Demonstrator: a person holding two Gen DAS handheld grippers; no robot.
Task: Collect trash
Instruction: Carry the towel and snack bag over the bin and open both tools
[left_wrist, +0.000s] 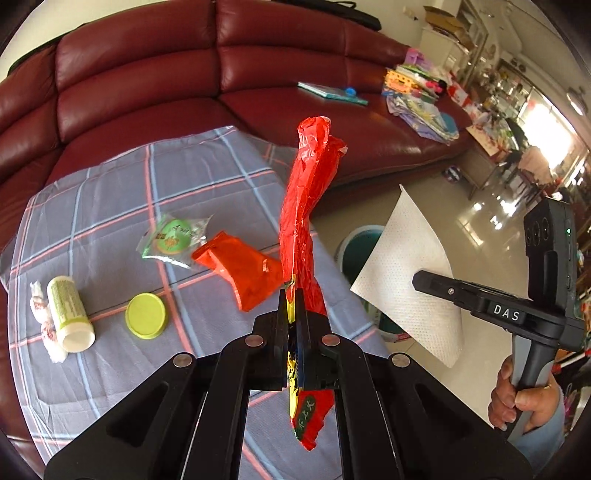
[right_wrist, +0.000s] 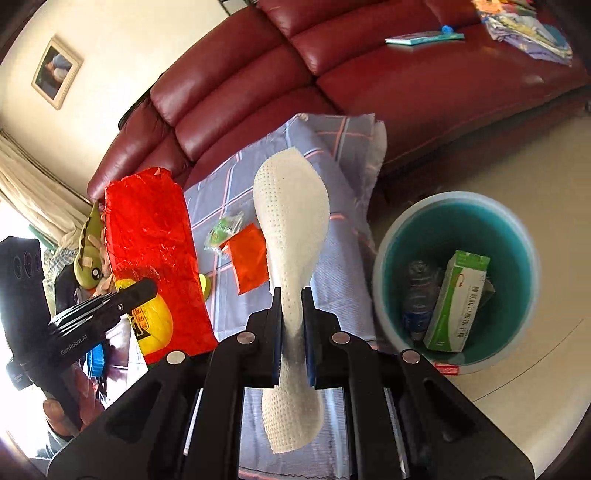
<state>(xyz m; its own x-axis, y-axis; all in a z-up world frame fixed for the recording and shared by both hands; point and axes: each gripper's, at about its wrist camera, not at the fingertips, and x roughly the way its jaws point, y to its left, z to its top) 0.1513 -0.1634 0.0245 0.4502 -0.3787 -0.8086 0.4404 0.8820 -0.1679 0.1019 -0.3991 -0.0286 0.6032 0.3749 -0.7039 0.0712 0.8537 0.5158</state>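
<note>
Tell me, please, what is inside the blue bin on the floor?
Inside the bin are a clear plastic bottle and a green and white box leaning upright. The box covers part of the bottom, so anything under it cannot be seen.

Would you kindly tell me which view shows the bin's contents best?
The right wrist view: it looks down into the teal bin, showing a box and bottle. The left wrist view shows only its rim behind the paper towel.

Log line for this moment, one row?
left gripper: shut on long red plastic wrapper | right gripper: shut on white paper napkin | teal round bin: holds bottle, box
</note>
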